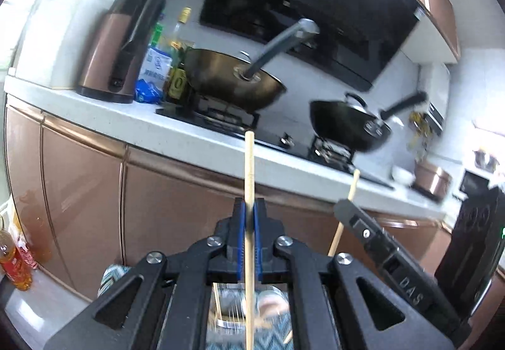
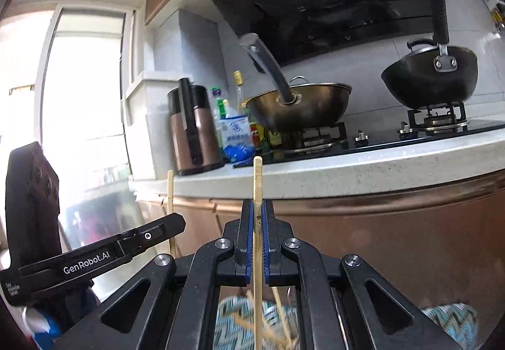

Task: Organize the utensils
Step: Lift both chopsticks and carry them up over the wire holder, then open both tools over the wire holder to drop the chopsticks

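- Kitchen counter [image 2: 347,166] with two woks on the hob fills the background, well apart from both grippers
- Left gripper [image 1: 250,214] is clenched on one chopstick [image 1: 249,166], held upright, likely for a tip-first drop
- Right gripper [image 2: 258,214] pinches a second chopstick [image 2: 258,182] likewise
- Loose sticks blur below, probably the pile being sorted

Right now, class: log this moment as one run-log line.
left gripper: shut on chopstick | right gripper: shut on second chopstick | both upright | stove counter ahead
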A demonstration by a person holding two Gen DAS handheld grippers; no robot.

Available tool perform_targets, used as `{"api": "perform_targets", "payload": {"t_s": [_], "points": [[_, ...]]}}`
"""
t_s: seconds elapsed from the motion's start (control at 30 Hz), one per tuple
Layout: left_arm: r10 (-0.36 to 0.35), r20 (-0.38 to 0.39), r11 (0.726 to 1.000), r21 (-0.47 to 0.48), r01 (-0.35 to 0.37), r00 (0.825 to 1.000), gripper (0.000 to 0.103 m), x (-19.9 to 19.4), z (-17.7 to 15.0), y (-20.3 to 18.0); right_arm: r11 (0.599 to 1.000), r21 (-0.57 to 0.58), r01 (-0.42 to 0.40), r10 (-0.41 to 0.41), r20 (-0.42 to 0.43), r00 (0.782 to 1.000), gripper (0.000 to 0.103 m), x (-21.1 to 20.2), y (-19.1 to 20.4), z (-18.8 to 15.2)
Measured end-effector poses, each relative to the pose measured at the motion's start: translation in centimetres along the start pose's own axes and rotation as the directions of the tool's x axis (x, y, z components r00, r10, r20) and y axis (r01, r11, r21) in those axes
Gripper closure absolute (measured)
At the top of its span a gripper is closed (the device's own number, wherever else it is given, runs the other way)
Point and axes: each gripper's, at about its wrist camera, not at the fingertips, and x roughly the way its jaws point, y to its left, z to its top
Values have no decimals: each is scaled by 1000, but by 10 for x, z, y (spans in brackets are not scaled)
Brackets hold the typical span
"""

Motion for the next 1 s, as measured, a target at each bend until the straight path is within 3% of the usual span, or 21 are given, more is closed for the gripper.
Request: {"api": "perform_targets", "payload": {"t_s": [0.2, 0.37, 0.57, 0.87, 0.93, 1.0], "points": [[80, 73, 996, -33, -77, 994, 98, 51, -17, 16, 999, 10, 50, -50, 11, 999, 98, 44, -18, -26], [114, 54, 992, -63, -110, 992, 98, 86, -44, 31, 997, 5, 79, -79, 8, 997, 98, 60, -27, -52], [159, 79, 987, -34, -157, 984, 98, 101, -74, 35, 995, -10, 99, -99, -12, 995, 98, 68, -32, -75], [162, 60, 986, -40, -159, 985, 97, 103, -93, 41, 994, -3, 111, -111, -32, 993, 97, 57, -37, -92], [158, 60, 987, -31, -157, 986, 91, 100, -94, 39, 994, 4, 111, -111, -30, 993, 94, 51, -38, -92], [145, 53, 989, -32, -143, 988, 83, 96, -92, 38, 993, 11, 114, -113, -27, 993, 80, 46, -39, -88]]}}
